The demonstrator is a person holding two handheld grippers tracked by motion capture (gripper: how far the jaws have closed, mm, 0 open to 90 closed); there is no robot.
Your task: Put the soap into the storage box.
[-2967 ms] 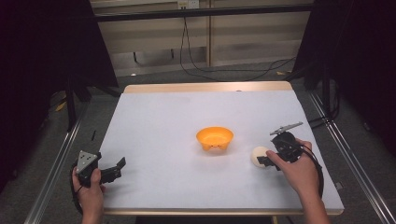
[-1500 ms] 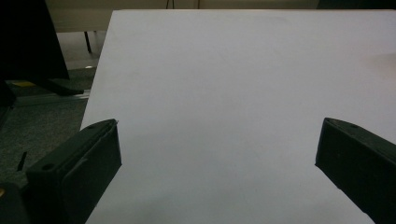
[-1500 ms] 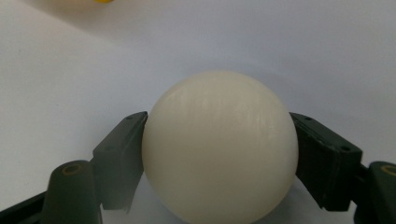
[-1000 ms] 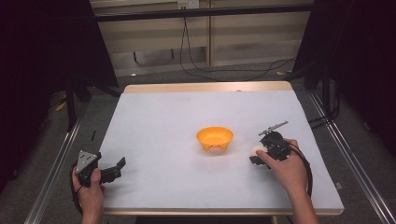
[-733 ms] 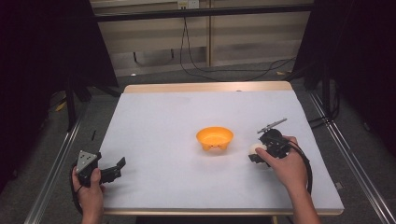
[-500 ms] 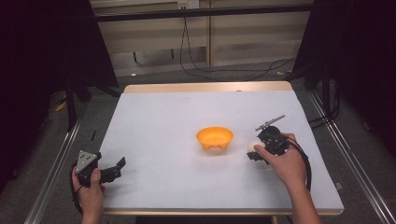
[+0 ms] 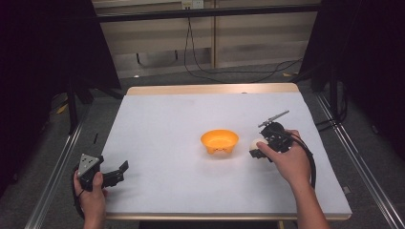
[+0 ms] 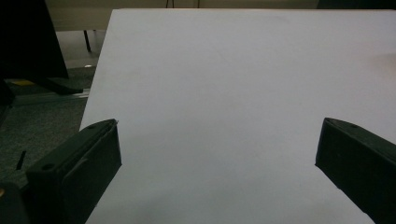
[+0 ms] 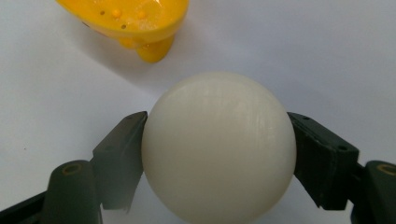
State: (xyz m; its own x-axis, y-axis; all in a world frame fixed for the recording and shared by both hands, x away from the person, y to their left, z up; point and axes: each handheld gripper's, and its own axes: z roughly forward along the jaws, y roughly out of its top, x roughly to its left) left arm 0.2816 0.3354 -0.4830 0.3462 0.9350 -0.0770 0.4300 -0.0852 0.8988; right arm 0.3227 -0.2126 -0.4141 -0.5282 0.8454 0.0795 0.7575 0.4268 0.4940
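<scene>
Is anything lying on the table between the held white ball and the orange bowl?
No. In the high view, bare white table separates the white ball from the orange bowl; the right gripper view shows the same.

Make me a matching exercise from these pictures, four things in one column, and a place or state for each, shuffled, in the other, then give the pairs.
Things:
1. white ball
2. orange bowl
3. left gripper
4. right gripper

States:
A. open, with nothing between its jaws
B. clamped between two black jaws
C. sits mid-table, empty
D. shut on a round thing beside the bowl

Pairs: 1-B, 2-C, 3-A, 4-D
</scene>
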